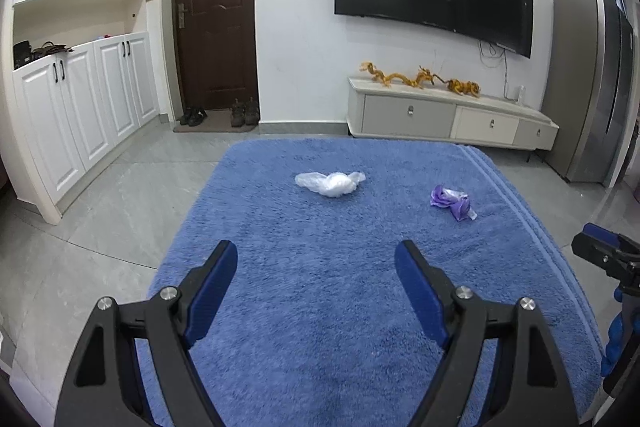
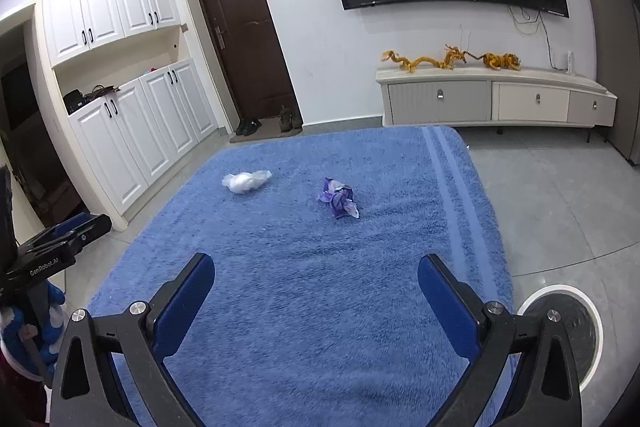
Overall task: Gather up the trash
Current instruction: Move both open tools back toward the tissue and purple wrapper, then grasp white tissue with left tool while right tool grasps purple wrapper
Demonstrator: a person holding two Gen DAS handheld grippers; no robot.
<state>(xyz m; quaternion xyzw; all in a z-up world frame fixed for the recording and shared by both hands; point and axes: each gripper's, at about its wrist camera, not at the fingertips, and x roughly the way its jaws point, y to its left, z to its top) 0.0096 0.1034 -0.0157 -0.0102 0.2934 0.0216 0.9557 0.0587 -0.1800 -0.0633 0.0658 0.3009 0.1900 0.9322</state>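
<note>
Judging by how things lie, the collecting has not yet begun: both pieces of trash rest loose on the blue towel (image 1: 304,267) that covers the tabletop, and nothing is held. The white crumpled plastic (image 1: 330,183) lies toward the far edge of the towel, about midway across its width; the purple crumpled wrapper (image 1: 452,202) lies well apart from it, nearer the towel's striped right-hand border and a little closer to the near edge. The left hand-held gripper (image 1: 316,263) hangs above the near part of the towel with its blue pads spread wide and nothing between them, the white plastic roughly straight ahead of it. The right hand-held gripper (image 2: 316,275) is likewise spread wide and empty over the near part of the towel, the purple wrapper almost straight ahead. Off the towel's near right corner, in the right wrist view, a round white-rimmed bin (image 2: 576,311) stands on the floor, probably where the trash should go. Everything remains to do: reach each piece, close on it, carry it over and drop it in.
</note>
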